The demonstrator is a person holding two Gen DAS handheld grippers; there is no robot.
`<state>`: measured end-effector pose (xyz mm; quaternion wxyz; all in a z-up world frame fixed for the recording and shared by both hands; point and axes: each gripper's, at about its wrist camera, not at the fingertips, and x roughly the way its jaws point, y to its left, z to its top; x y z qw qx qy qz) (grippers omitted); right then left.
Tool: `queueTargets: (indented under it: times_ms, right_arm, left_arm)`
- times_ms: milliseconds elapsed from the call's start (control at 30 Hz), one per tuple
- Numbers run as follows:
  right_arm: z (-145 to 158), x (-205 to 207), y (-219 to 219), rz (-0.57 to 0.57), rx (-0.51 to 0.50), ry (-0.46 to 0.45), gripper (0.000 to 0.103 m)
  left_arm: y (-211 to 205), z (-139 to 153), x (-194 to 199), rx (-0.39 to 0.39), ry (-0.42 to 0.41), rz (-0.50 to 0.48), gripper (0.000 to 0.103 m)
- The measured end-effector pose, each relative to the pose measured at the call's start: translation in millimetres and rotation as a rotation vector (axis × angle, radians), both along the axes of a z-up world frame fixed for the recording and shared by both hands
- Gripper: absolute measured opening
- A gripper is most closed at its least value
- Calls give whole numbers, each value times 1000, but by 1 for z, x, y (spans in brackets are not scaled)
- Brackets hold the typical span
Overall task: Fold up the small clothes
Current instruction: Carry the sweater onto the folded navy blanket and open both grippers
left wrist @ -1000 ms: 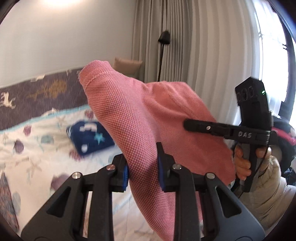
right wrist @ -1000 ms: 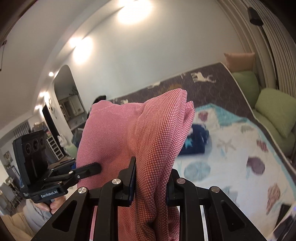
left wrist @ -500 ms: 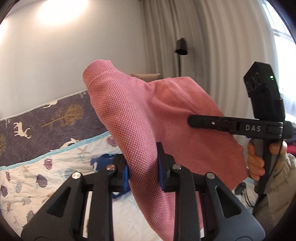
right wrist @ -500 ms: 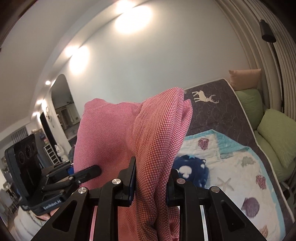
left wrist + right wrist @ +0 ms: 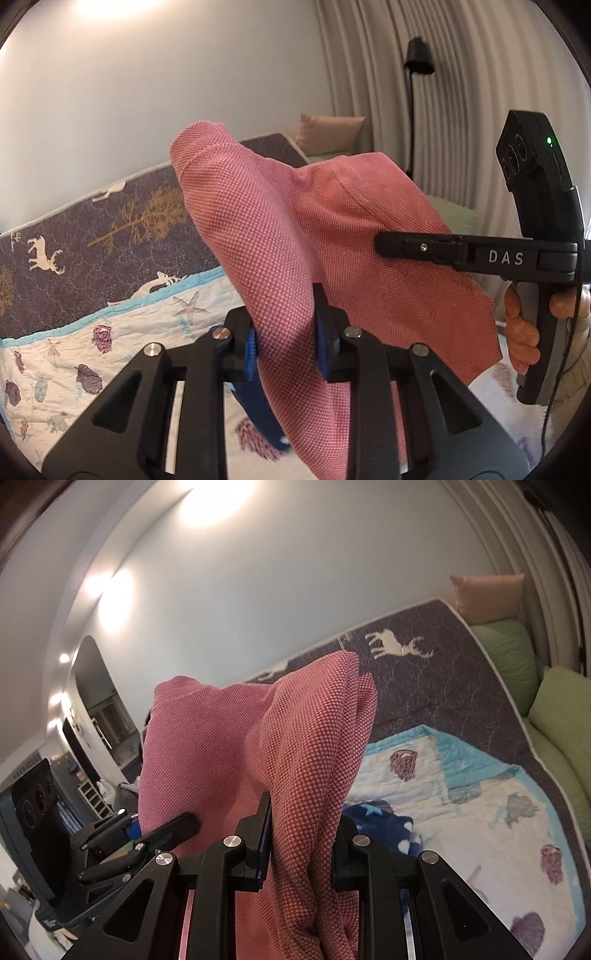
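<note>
A pink knitted garment (image 5: 280,236) hangs in the air between both grippers, above the bed. My left gripper (image 5: 286,339) is shut on one bunched edge of it. My right gripper (image 5: 301,834) is shut on another bunched edge of the same garment (image 5: 306,746). The right gripper also shows at the right of the left wrist view (image 5: 476,254), pinching the cloth side-on. The left gripper shows at the lower left of the right wrist view (image 5: 162,832). The cloth droops below both grips.
A quilt with shells and starfish (image 5: 480,812) covers the bed below. A folded dark blue star-print garment (image 5: 384,827) lies on it, partly hidden. Green cushions (image 5: 561,723) and a peach pillow (image 5: 328,129) line the far side. A floor lamp (image 5: 419,59) stands by the curtains.
Both grippers have tilted upward with the pink garment still gripped. The bed and the blue garment have slid lower in both views.
</note>
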<state>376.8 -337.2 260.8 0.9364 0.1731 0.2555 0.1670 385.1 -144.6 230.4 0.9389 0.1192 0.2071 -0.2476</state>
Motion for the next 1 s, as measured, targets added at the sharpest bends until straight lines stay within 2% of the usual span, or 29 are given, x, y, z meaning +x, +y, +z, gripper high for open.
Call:
queueTargets:
  times_ms: [133,300,400,467,533,600,667,733,767,1000]
  right_arm:
    - [-56,60,7,13,-12,58,23]
    - [-137,131,19,18,-60,154,23]
    - [-180,164,27,3,-106,221,23]
    - [-212,183,35,-22,-185,275,26]
    - [-237,189,38,-55,-244,301,34]
    - [-248,187,30,-82,-211,288,48]
    - [-251,185,12,-104,-130,317,60]
    - [-249,180,-1,-110,-89,332,65]
    - [-245,176,-4,-122,-99,331,69]
    - [-209,126,-2,-219,-252,299,69]
  left_arm:
    - [3,-47,51,8,67,27,27]
    - [10,-128,115,15,170,108,29]
    - [6,-182,144,89,221,164,35]
    - [5,-209,149,119,209,189,41]
    - [13,-220,149,31,192,207,43]
    - [21,-223,154,-34,214,210,48]
    - [23,-222,156,-26,209,219,57]
    - [25,-218,153,-10,205,225,59]
    - [25,-216,151,-5,205,227,60]
    - [43,-202,127,26,190,269,61]
